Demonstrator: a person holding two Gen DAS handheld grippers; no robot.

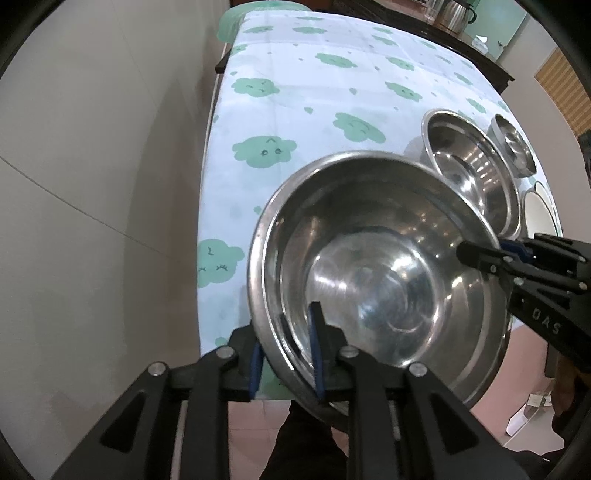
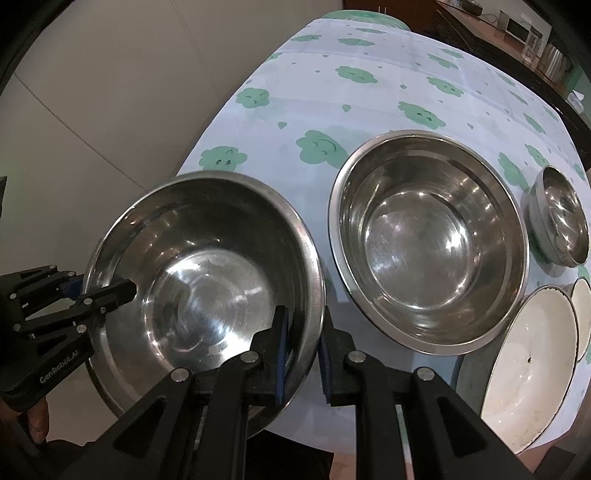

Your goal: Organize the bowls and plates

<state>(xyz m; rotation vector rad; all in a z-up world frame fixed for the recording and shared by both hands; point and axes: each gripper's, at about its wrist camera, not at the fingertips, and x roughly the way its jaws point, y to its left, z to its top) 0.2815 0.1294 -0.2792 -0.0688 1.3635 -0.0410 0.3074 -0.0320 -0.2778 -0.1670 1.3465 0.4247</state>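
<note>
A large steel bowl [image 1: 388, 280] [image 2: 207, 280] hangs past the near corner of the cloud-print table [image 1: 295, 92], with a gripper on each side. My left gripper [image 1: 286, 332] [image 2: 101, 287] straddles its near-left rim, one finger inside and one outside, the pads standing slightly wider than the rim. My right gripper [image 2: 304, 314] [image 1: 487, 250] is shut on the opposite rim, one pad inside and one outside. A second large steel bowl [image 2: 428, 251] [image 1: 469, 173] sits upright just beyond. A small steel bowl [image 2: 561, 218] and two white plates [image 2: 528, 362] lie to its right.
The tablecloth [image 2: 369, 74] stretches bare toward the far end. Pale floor [image 1: 92, 221] drops away left of the table edge. A steel kettle [image 1: 454, 14] stands on a dark counter behind. A hand [image 2: 37, 417] grips the left tool.
</note>
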